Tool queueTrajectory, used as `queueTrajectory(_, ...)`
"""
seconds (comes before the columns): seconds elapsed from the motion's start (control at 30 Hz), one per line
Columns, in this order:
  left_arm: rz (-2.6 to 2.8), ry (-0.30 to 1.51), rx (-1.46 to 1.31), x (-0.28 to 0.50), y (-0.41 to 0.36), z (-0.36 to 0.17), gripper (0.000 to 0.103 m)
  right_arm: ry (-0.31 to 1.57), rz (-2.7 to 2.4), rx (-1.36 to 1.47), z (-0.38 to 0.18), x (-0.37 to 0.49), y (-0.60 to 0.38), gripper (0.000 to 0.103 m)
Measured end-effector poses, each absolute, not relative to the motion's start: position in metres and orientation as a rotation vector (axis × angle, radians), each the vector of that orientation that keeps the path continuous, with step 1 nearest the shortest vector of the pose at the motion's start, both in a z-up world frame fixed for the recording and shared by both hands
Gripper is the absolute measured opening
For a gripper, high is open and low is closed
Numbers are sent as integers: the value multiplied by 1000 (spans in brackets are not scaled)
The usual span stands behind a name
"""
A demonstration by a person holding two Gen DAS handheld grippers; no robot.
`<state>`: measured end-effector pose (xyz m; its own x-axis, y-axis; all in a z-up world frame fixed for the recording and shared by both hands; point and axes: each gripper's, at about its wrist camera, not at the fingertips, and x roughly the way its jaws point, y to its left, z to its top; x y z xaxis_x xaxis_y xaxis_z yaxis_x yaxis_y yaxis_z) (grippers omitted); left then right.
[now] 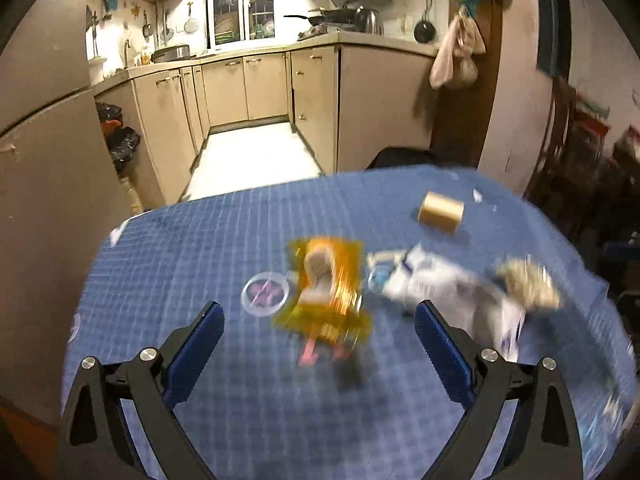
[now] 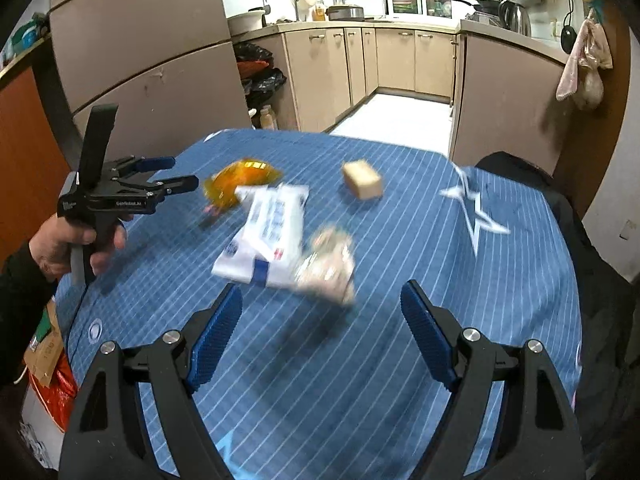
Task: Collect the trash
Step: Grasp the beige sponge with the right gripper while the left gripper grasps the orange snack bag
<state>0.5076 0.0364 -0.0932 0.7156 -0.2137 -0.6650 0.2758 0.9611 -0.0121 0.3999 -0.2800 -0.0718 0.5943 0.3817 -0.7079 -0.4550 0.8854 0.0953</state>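
Note:
Trash lies blurred on a table with a blue striped cloth (image 1: 160, 248) (image 2: 400, 360). An orange wrapper (image 1: 328, 284) (image 2: 240, 182) sits just beyond my left gripper (image 1: 320, 312), which is open and holds nothing. Beside the wrapper are a clear round lid (image 1: 265, 294), a white and blue packet (image 1: 432, 284) (image 2: 268, 236), a crumpled beige wrapper (image 1: 528, 284) (image 2: 330, 264) and a brown cardboard roll (image 1: 440, 212) (image 2: 362, 180). My right gripper (image 2: 322, 292) is open and empty, just short of the beige wrapper. A hand holds the left gripper (image 2: 182, 172) at the table's left edge.
Beige kitchen cabinets (image 1: 264, 84) and a lit floor lie beyond the table. Black bin bags (image 1: 120, 136) (image 2: 260, 68) sit on the floor by a tall fridge (image 2: 152, 60). A dark chair back (image 2: 516, 168) stands at the table's far right. A paper bag (image 2: 48, 352) lies on the floor at left.

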Motion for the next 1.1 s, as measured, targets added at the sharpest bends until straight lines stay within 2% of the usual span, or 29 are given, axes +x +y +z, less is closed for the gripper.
queueTrajectory(0.27,-206,825,122,580,12,-127,95,824,482,-141,-74,472,-270,78)
queueTrajectory(0.3,-204,840,122,584,12,-132,93,830,481,-145,-75,480,-268,78)
queueTrajectory(0.43,-209,873,59,594,19,-146,62,861,499,-150,-83,519,-254,78)
queueTrajectory(0.5,-197,873,47,595,22,-148,54,878,507,-169,-89,534,-244,78)
queueTrajectory(0.8,-201,864,35,595,27,-152,50,963,494,-272,-122,590,-206,77)
queueTrajectory(0.87,-201,863,27,592,28,-151,49,987,498,-276,-129,594,-204,64)
queueTrajectory(0.93,-195,860,27,591,28,-151,47,994,488,-297,-134,594,-202,56)
queueTrajectory(1.03,-186,855,26,588,28,-150,46,979,440,-306,-133,595,-207,33)
queueTrajectory(1.1,-181,854,17,585,29,-150,45,973,441,-277,-132,594,-213,32)
